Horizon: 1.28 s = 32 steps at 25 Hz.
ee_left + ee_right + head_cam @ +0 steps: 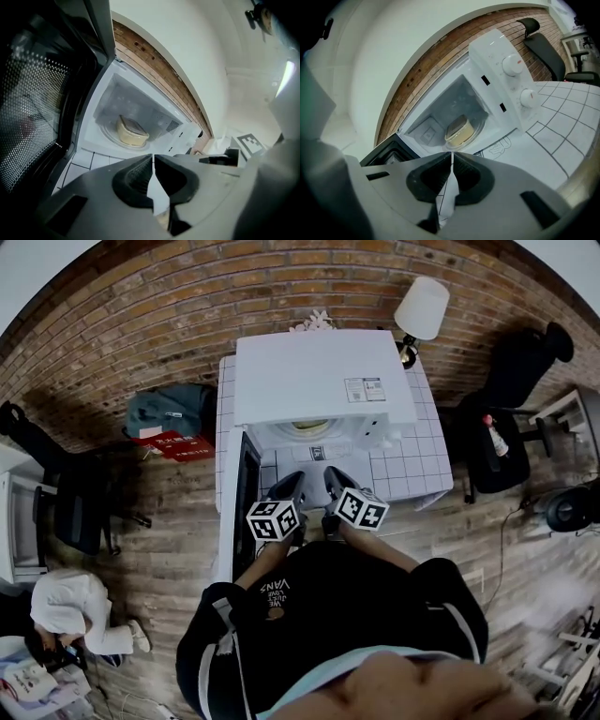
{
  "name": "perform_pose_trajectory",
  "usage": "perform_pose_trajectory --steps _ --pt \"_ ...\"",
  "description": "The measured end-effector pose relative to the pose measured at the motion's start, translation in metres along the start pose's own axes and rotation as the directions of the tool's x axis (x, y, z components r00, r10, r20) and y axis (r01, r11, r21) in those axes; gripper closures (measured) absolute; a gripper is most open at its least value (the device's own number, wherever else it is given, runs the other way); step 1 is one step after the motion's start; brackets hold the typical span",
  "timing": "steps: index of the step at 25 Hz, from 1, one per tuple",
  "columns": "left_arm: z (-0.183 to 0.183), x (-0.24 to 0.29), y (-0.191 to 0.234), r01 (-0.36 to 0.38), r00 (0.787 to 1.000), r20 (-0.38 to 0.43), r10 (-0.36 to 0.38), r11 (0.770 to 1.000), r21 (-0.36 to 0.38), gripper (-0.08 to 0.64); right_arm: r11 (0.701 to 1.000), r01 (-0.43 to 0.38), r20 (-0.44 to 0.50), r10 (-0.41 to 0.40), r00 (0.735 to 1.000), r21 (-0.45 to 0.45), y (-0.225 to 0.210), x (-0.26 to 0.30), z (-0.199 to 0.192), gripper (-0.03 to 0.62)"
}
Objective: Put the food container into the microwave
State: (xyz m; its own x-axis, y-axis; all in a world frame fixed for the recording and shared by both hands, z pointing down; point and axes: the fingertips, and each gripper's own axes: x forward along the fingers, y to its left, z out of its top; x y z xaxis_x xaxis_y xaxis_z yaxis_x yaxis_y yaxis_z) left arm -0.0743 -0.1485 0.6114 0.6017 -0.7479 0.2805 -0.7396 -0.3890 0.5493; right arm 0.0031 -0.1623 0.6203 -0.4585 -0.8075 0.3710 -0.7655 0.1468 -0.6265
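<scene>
Left hand-held gripper [153, 157] is seen clenched, with nothing between its jaws; the right hand-held gripper [452, 154] is likewise clenched and empty; both are held side by side just in front of the microwave [323, 376]; the food container [458, 130] is seated inside the microwave, on its turntable [480, 125]; the microwave door [246, 493] is swung open; the microwave is carried by a tiled worktop [412, 465].

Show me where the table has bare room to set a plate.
Bare tiles lie right of the microwave, out to the table edge. Crowded: the front left, with the open door, the left gripper and the right gripper.
</scene>
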Motion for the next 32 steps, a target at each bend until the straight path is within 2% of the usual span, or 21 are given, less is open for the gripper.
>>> perform_pose_trajectory --steps 9,14,32 --pt "-0.017 -0.015 -0.012 0.055 0.998 -0.023 -0.055 0.998 -0.002 0.538 0.998 0.052 0.026 -0.053 0.998 0.019 -0.002 -0.029 -0.020 0.578" --pt "-0.023 -0.017 -0.015 0.056 0.998 -0.037 -0.056 0.998 0.003 0.538 0.999 0.031 0.038 -0.030 0.999 -0.018 0.002 -0.035 -0.018 0.578" --pt "-0.038 0.002 -0.055 -0.062 0.998 0.025 0.063 0.998 -0.031 0.538 0.994 -0.089 -0.079 0.084 0.993 -0.062 -0.030 -0.054 0.003 0.578"
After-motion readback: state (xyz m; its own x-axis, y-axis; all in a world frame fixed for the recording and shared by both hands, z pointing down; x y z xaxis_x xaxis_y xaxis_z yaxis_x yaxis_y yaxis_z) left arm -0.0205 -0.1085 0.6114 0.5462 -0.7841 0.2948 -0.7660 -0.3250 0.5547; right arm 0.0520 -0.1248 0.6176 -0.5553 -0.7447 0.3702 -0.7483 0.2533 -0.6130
